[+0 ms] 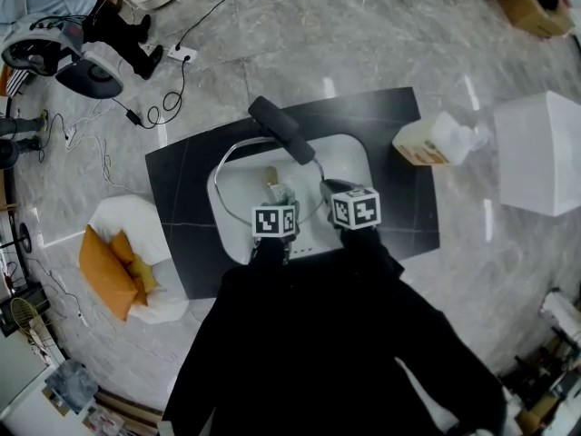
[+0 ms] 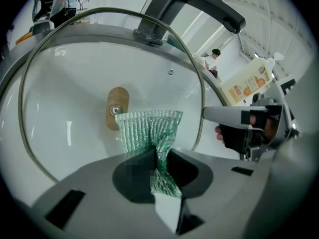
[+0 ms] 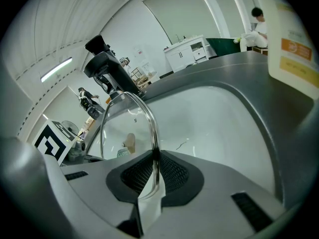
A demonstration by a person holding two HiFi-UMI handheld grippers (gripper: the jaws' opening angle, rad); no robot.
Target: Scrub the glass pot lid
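Note:
A round glass pot lid [image 2: 75, 83] with a metal rim and a tan knob [image 2: 116, 107] stands on edge over the white sink [image 1: 349, 157]. My right gripper [image 3: 149, 180] is shut on the lid's rim [image 3: 153, 133] and holds it upright. My left gripper [image 2: 158, 171] is shut on a green mesh scrubbing cloth [image 2: 149, 128], which lies against the glass beside the knob. In the head view both grippers [image 1: 274, 221] [image 1: 354, 209] hover side by side at the sink's front, with the lid [image 1: 263, 166] between them and the tap.
A black tap [image 1: 281, 130] arches over the sink's back edge. A dish soap bottle [image 1: 436, 142] lies on the dark counter [image 1: 182, 234] to the right. A white box [image 1: 540, 153] stands further right; an orange bag [image 1: 109, 266] and cables lie on the floor at left.

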